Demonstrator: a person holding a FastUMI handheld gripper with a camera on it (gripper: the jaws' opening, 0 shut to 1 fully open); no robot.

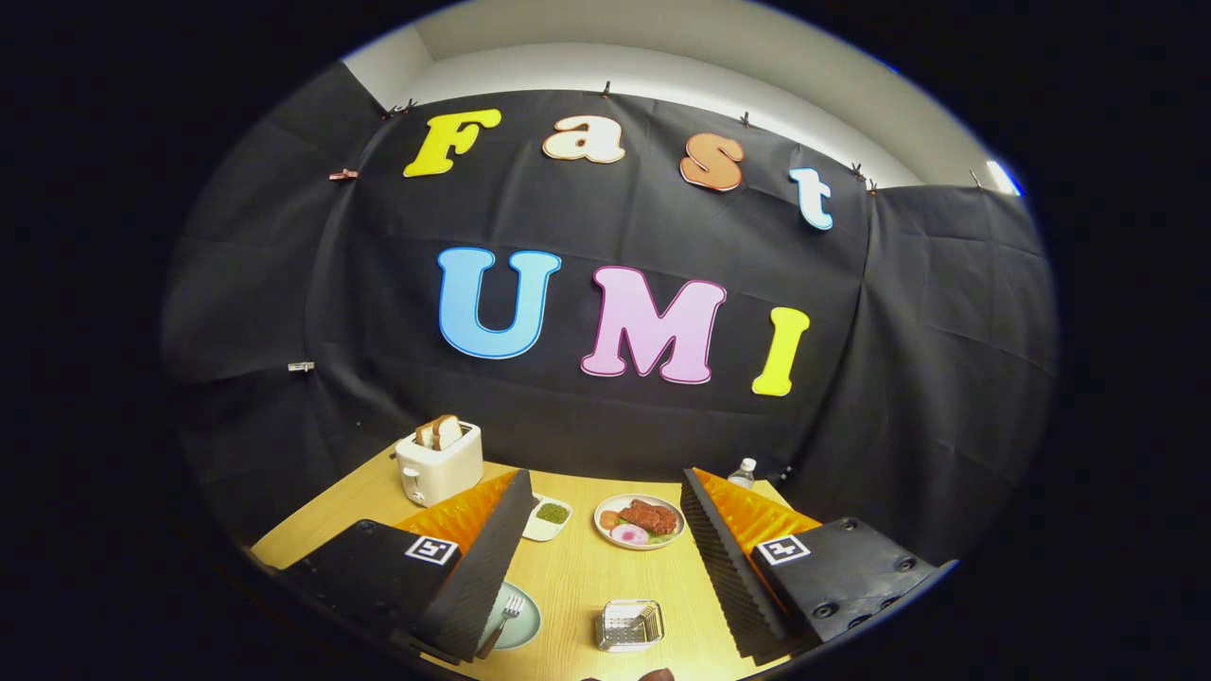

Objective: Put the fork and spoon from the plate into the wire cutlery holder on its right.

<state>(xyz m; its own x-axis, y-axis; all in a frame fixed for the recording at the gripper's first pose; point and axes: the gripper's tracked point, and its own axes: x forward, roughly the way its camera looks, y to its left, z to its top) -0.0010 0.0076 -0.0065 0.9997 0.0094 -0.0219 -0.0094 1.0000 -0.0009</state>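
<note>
The claw [600, 558] is hanging high above the table [577, 577] with its fingers spread wide and nothing between them. The plate [522, 619] is lying below, partly hidden behind the left finger, and a fork [504, 617] is resting on it. I cannot tell where the spoon is. The wire cutlery holder [630, 624] is sitting just to the right of the plate. A good next move is probably coming down slowly over the fork handle, keeping the fingers wide until the handle is lying between them.
</note>
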